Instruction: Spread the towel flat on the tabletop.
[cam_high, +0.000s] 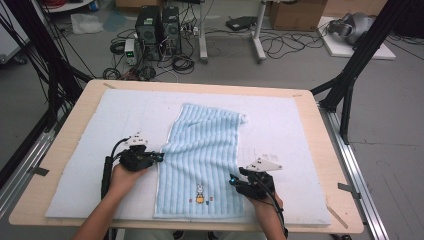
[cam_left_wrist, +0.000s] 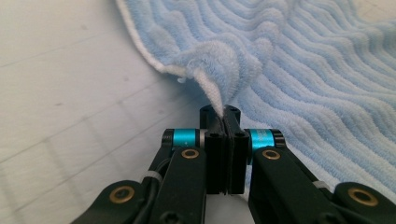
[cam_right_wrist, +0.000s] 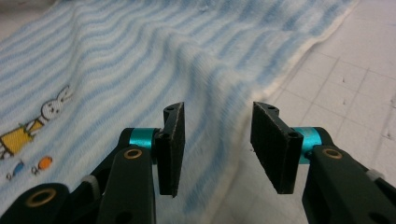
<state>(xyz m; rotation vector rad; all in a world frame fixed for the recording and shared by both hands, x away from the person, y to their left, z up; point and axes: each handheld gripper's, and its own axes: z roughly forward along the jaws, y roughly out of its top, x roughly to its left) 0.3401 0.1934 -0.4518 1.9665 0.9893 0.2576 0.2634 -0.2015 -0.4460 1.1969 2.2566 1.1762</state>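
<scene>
A light blue striped towel (cam_high: 202, 160) with a small rabbit picture (cam_high: 199, 193) lies lengthwise on the white mat. My left gripper (cam_high: 159, 157) is at the towel's left edge, shut on it. In the left gripper view that white-hemmed edge (cam_left_wrist: 212, 91) is pinched into a raised peak between the closed jaws of the left gripper (cam_left_wrist: 225, 114). My right gripper (cam_high: 234, 180) sits at the towel's right edge near the front. In the right gripper view the right gripper (cam_right_wrist: 217, 126) stands open, its pads (cam_right_wrist: 172, 140) apart above the towel's right hem (cam_right_wrist: 275, 84), not touching it.
The white mat (cam_high: 300, 130) covers most of the wooden table (cam_high: 327, 150), with bare mat on both sides of the towel. Black frame legs (cam_high: 350, 75) stand at the table's right and left. Computers and cables (cam_high: 160, 35) lie on the floor beyond.
</scene>
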